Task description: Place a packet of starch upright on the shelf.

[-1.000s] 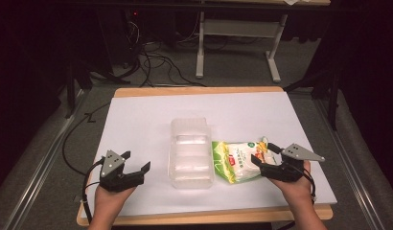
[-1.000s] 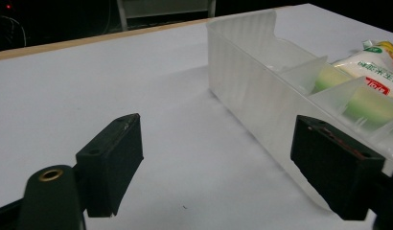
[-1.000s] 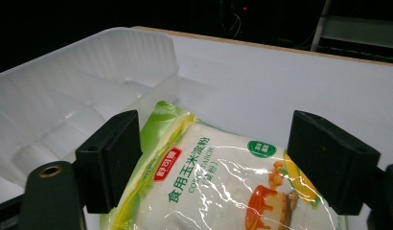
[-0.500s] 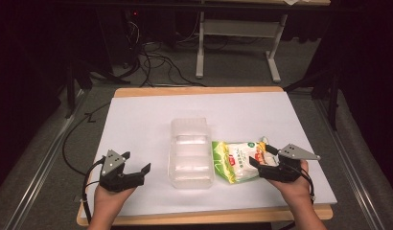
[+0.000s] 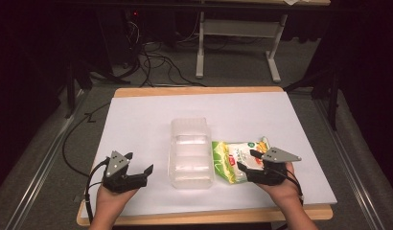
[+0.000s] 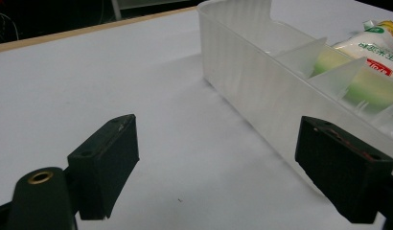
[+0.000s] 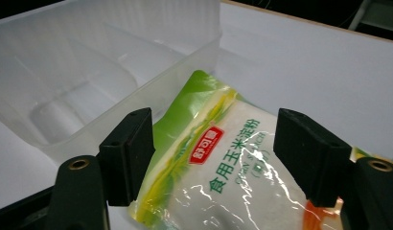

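Right of clear divided bin (image 5: 190,153), touching its wall, we see corn starch bag (image 5: 235,158). Right gripper (image 5: 249,163) wide open over bag, holding nothing; left gripper (image 5: 137,165) open, empty. Glossy film may slip, we judge. White table sheet (image 5: 137,120); dark room, floor cables (image 5: 156,62).

A wood-edged bench (image 5: 194,91) covered by a white sheet (image 5: 151,120) is seen on grey carpet (image 5: 41,158). Black cables (image 5: 151,62) are strewn on the floor beyond it, beside a white desk frame (image 5: 237,28).
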The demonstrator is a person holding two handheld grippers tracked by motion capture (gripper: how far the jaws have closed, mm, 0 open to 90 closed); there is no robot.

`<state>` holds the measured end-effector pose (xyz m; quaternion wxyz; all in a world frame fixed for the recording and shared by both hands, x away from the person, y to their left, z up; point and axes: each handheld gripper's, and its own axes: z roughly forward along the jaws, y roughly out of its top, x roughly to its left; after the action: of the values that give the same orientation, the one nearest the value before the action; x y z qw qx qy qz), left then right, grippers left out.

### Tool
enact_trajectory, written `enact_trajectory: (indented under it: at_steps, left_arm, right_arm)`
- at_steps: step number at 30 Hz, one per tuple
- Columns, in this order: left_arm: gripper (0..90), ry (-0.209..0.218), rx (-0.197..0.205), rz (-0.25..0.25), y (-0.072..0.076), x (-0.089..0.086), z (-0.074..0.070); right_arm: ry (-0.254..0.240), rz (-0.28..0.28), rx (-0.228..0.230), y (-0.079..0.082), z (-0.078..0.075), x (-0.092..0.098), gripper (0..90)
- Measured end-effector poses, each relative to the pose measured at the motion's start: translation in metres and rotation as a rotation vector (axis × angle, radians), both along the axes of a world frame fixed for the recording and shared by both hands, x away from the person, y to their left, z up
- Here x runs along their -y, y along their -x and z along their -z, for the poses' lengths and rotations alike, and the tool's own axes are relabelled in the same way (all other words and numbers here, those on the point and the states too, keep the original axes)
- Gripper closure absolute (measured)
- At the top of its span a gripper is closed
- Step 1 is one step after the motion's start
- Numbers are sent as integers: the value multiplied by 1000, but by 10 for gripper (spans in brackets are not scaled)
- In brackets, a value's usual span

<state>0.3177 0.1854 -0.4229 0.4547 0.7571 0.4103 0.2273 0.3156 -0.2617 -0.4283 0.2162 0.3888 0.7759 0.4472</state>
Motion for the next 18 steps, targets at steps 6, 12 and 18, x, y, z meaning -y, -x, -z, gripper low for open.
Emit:
enact_trajectory:
  at_steps: [6,12,18]
  left_arm:
    - [156,4,-5,5,0,1,0]
    - [158,17,-18,16,0,1,1]
    - [162,4,-13,22,0,3,3]
  right_arm:
    - [33,-36,-23,-1,5,-18,286]
    - [50,-61,-53,-1,12,-30,261]
    - [47,-101,-99,-4,20,-38,246]
